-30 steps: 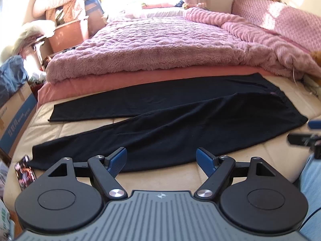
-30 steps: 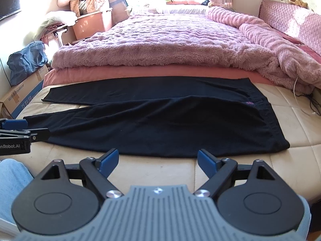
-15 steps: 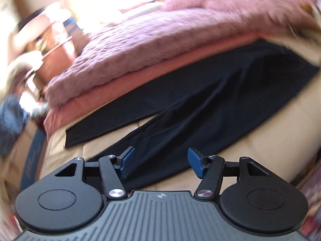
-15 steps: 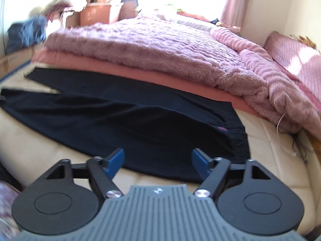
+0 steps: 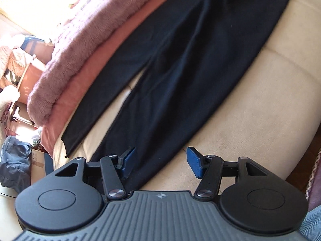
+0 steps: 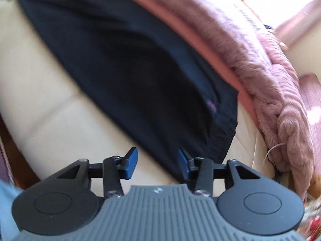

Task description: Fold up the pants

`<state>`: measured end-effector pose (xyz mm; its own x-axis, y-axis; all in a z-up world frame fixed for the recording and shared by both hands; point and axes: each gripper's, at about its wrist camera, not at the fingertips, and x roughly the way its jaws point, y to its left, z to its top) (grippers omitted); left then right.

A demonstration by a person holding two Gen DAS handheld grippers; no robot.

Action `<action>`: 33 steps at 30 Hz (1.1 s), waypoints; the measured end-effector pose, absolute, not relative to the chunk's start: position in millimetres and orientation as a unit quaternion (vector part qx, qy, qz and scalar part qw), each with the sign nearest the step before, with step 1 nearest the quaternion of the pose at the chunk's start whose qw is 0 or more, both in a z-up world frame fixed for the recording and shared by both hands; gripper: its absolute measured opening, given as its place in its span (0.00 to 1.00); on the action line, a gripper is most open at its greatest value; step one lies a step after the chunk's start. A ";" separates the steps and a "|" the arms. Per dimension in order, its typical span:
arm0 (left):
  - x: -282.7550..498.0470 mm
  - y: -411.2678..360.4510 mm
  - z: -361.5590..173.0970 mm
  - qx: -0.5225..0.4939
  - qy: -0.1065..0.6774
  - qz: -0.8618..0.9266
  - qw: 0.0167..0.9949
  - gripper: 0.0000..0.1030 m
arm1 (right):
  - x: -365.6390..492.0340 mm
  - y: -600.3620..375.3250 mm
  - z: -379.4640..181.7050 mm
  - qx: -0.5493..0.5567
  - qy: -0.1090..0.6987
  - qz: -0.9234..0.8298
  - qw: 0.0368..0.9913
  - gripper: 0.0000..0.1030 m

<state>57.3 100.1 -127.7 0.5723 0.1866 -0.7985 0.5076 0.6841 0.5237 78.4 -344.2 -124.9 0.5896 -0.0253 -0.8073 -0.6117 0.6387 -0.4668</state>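
Black pants (image 5: 180, 64) lie flat on the cream mattress (image 5: 250, 104), legs spread apart toward the left. My left gripper (image 5: 158, 160) is open, just above the hem end of the near leg, holding nothing. In the right wrist view the pants (image 6: 130, 70) show their waistband end with a small pink label (image 6: 210, 104). My right gripper (image 6: 157, 162) is open over the near corner of the waistband, holding nothing. Whether either touches the cloth I cannot tell.
A fluffy mauve blanket (image 5: 84, 40) over a pink sheet (image 5: 94, 70) lies along the far side of the pants, also in the right wrist view (image 6: 260, 64). Boxes and a blue bag (image 5: 14, 160) stand beside the bed at left.
Both grippers have dropped and tilted toward the pants, the left toward the near leg's hem, the right toward the waistband corner. Their jaws have narrowed a little but stay open.
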 end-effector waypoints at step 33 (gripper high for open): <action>57.6 119.2 -153.8 0.485 0.457 -0.079 0.741 0.64 | 103.2 -373.5 -142.3 -0.543 0.373 0.165 0.735 0.00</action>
